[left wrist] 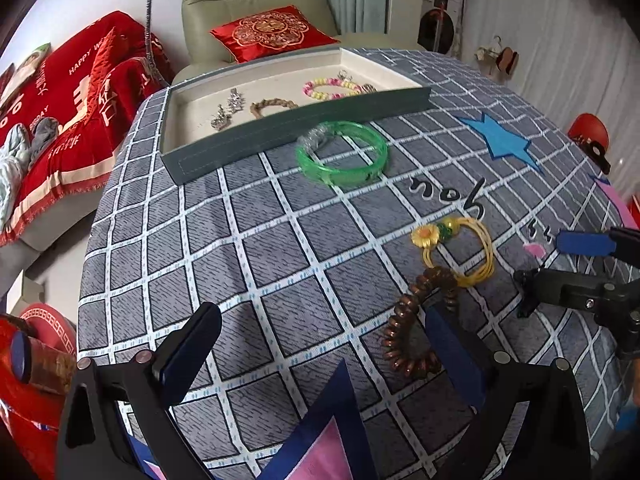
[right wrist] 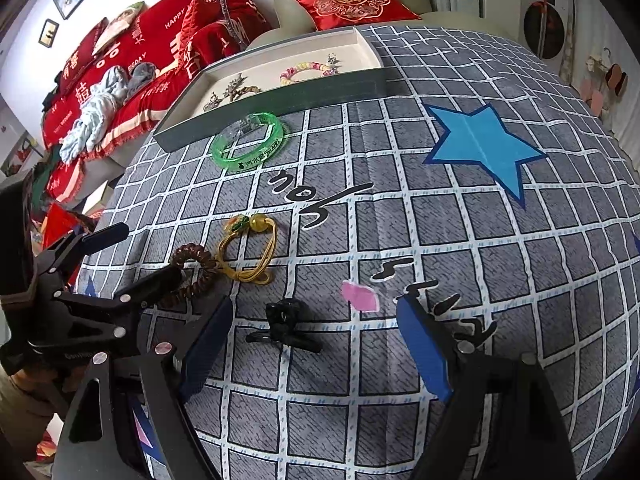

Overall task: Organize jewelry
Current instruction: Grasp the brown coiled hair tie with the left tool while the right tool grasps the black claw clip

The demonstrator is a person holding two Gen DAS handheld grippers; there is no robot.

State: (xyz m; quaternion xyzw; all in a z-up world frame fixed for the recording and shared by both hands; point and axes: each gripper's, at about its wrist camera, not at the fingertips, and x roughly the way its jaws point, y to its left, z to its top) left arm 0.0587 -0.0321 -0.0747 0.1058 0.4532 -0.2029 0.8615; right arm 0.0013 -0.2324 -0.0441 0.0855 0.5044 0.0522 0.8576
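My left gripper point(left wrist: 320, 344) is open and empty above the checked tablecloth; a brown coil hair tie point(left wrist: 416, 320) lies by its right finger. It also shows in the right wrist view point(right wrist: 192, 272). Beyond it lie a yellow cord bracelet with a flower point(left wrist: 460, 248), also in the right wrist view point(right wrist: 248, 252), and a green bangle point(left wrist: 342, 152) point(right wrist: 248, 142) before the jewelry tray point(left wrist: 292, 124) point(right wrist: 280, 100). My right gripper point(right wrist: 316, 344) is open and empty, a black hair clip point(right wrist: 286, 324) between its fingers on the cloth.
The tray holds a pink-yellow bead bracelet point(left wrist: 330, 88), a brown braided bracelet point(left wrist: 272, 105) and silver pieces point(left wrist: 228, 112). A blue star patch point(right wrist: 484, 144) marks the cloth. An armchair with a red cushion point(left wrist: 272, 32) and a red-covered sofa point(left wrist: 68, 112) stand behind the table.
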